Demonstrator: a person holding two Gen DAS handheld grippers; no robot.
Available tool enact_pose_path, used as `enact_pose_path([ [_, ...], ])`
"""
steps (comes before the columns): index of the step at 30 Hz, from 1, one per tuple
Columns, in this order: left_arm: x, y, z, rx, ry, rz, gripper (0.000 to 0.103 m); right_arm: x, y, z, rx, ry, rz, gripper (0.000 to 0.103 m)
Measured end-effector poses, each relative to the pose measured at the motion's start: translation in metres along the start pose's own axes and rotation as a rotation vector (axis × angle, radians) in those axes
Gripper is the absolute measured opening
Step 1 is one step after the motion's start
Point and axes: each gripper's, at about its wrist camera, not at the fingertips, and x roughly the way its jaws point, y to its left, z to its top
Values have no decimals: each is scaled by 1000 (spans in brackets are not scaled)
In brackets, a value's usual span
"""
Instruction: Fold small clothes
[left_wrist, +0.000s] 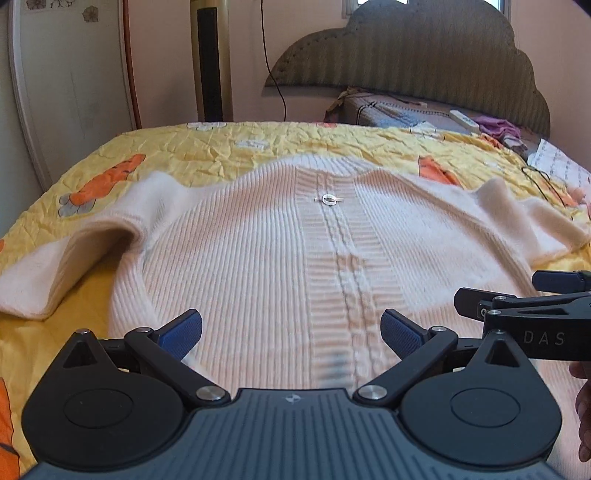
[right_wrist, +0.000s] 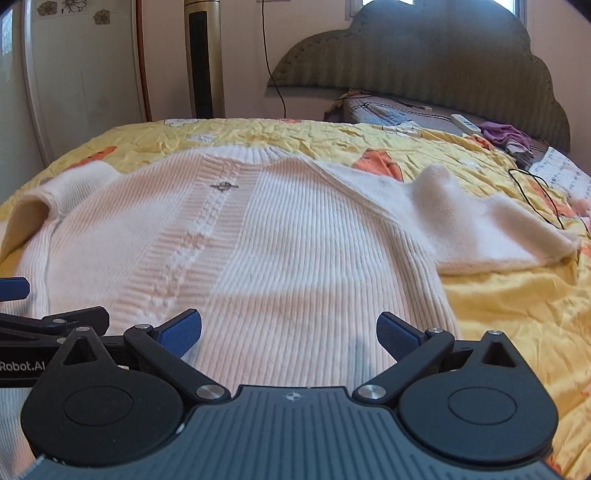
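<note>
Left gripper (left_wrist: 291, 334) and right gripper (right_wrist: 289, 332) side by side, low over the hem, fingers spread wide, nothing held. White knit sweater (left_wrist: 258, 251) lies flat, front up, on yellow bedspread (left_wrist: 229, 147); sleeves out sideways. Beyond: headboard (left_wrist: 424, 55); small white item (left_wrist: 464, 120), possibly a remote.

Bedspread (left_wrist: 280, 144): yellow, crinkled, orange prints.
Headboard (left_wrist: 417, 51): scalloped, grey-green.
Fan (left_wrist: 210, 59): upright, by wall.
Remote (left_wrist: 464, 121): white, near purple cloth (left_wrist: 496, 125).
Cable (left_wrist: 271, 62): black, hanging down wall.
</note>
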Motion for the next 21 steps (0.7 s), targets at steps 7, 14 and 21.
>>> enact_pose_path([
  [7,19,-24,46,-22,-60,-61,103,18,-57,70,125,-8,131,103],
  [14,72,-21,18,-80,12,-81,103,49,-225,75,576,-92,82,99],
  [21,95,-18,-1,-58,36,-28,103,60,-367,41,744,-124,-134,91],
])
